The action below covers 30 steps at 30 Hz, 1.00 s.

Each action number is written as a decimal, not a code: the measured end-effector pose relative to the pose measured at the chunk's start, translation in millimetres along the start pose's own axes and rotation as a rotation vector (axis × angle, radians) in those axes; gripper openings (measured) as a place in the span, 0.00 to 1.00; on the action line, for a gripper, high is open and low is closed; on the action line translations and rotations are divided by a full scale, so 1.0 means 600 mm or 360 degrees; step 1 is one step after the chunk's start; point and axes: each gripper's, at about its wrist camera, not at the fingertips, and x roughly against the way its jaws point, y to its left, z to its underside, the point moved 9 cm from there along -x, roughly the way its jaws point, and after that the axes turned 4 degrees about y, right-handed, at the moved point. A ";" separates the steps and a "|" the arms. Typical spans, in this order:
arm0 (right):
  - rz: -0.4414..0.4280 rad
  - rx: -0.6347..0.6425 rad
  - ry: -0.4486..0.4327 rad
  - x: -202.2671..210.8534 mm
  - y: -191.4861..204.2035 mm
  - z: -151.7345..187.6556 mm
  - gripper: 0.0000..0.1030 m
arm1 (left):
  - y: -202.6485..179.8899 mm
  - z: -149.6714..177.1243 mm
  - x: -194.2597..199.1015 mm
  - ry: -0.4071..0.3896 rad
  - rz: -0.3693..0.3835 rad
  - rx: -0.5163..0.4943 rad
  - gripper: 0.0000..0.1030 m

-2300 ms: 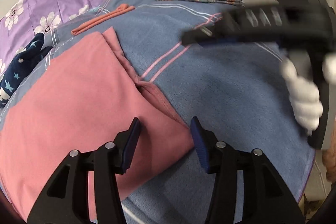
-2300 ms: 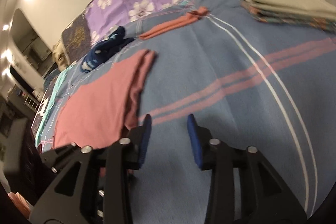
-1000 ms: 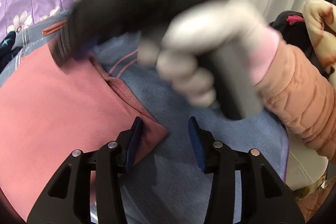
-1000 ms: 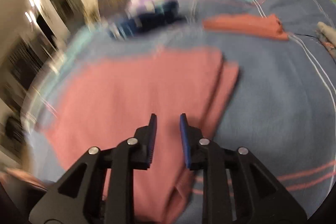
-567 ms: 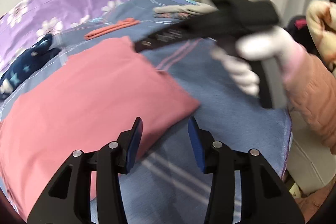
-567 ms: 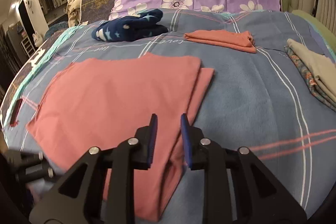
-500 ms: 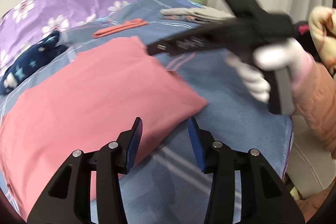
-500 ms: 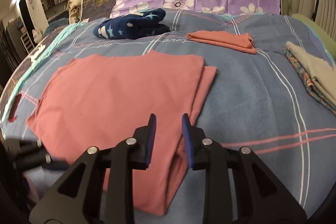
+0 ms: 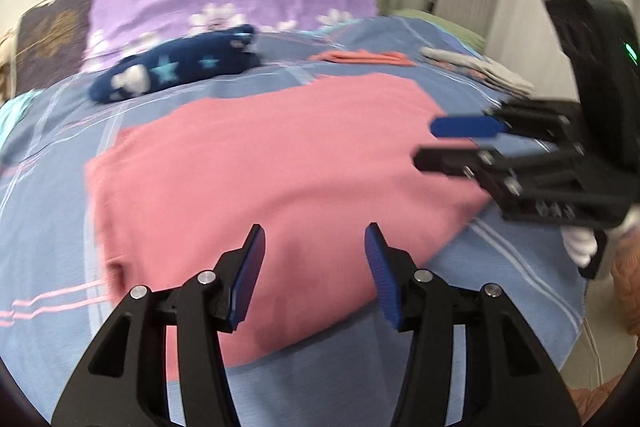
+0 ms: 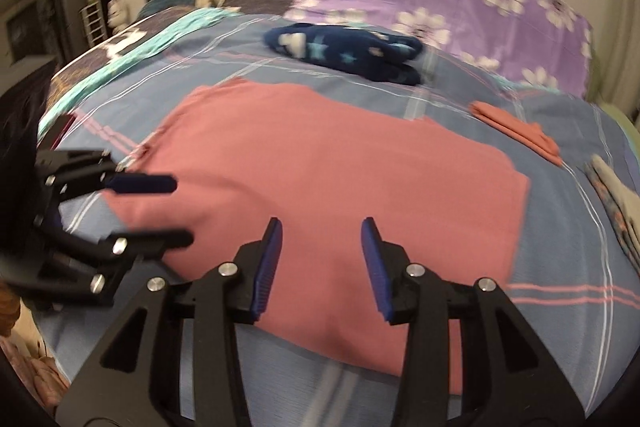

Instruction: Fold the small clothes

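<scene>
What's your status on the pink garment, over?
Left gripper open, right gripper open, both empty. Pink garment flat on bed, partly folded. Nothing blocking it.

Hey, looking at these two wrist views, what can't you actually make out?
- Pink garment: its near edge in the left wrist view, hidden behind the left tool.
- Folded stack: cut off by the right wrist view's edge.
- Navy star-print item: motion blur; type unclear.
- Right tool: whether it touches the garment is unclear.
</scene>
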 end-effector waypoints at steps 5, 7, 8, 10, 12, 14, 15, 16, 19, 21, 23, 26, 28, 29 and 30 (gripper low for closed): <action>-0.0109 0.0238 0.0014 -0.018 0.119 -0.013 0.47 | 0.151 0.004 0.038 -0.0070 -0.0156 0.0271 0.55; -0.0153 0.0336 0.0023 -0.026 0.163 -0.010 0.49 | 0.207 0.007 0.043 -0.0070 -0.0156 0.0399 0.55; -0.0175 0.0381 0.0031 -0.030 0.183 -0.006 0.50 | 0.225 0.010 0.044 -0.0064 -0.0122 0.0453 0.55; -0.0206 0.0454 0.0047 -0.040 0.217 0.003 0.50 | 0.262 0.008 0.034 -0.0041 0.0144 0.0642 0.55; -0.0227 0.0477 0.0065 -0.048 0.239 0.008 0.50 | 0.287 0.008 0.020 -0.0005 0.0280 0.0765 0.55; -0.0234 0.0485 0.0090 -0.057 0.254 0.015 0.50 | 0.307 0.006 -0.004 0.0054 0.0272 0.0795 0.55; -0.0229 0.0487 0.0094 -0.060 0.257 0.017 0.50 | 0.317 0.006 -0.021 0.0099 0.0291 0.0812 0.55; -0.0217 0.0487 0.0098 -0.063 0.262 0.018 0.50 | 0.321 0.007 -0.034 0.0132 0.0318 0.0833 0.55; -0.0192 0.0482 0.0111 -0.074 0.273 0.017 0.50 | 0.329 -0.010 -0.073 0.0159 0.0415 0.0875 0.55; -0.0162 0.0486 0.0115 -0.083 0.281 0.016 0.51 | 0.327 -0.031 -0.089 0.0151 0.0487 0.0875 0.56; -0.0112 0.0504 0.0124 -0.096 0.291 0.015 0.51 | 0.318 -0.048 -0.112 0.0155 0.0575 0.0851 0.59; 0.0004 0.0530 0.0107 -0.115 0.300 0.010 0.51 | 0.312 -0.076 -0.143 0.0098 0.0615 0.0804 0.59; 0.0063 0.0522 0.0096 -0.125 0.306 0.001 0.51 | 0.310 -0.089 -0.153 0.0059 0.0666 0.0809 0.59; 0.0081 0.0515 0.0096 -0.129 0.307 -0.002 0.51 | 0.311 -0.091 -0.153 0.0043 0.0674 0.0809 0.56; 0.0102 0.0502 0.0101 -0.136 0.308 -0.006 0.51 | 0.313 -0.091 -0.155 0.0027 0.0672 0.0823 0.52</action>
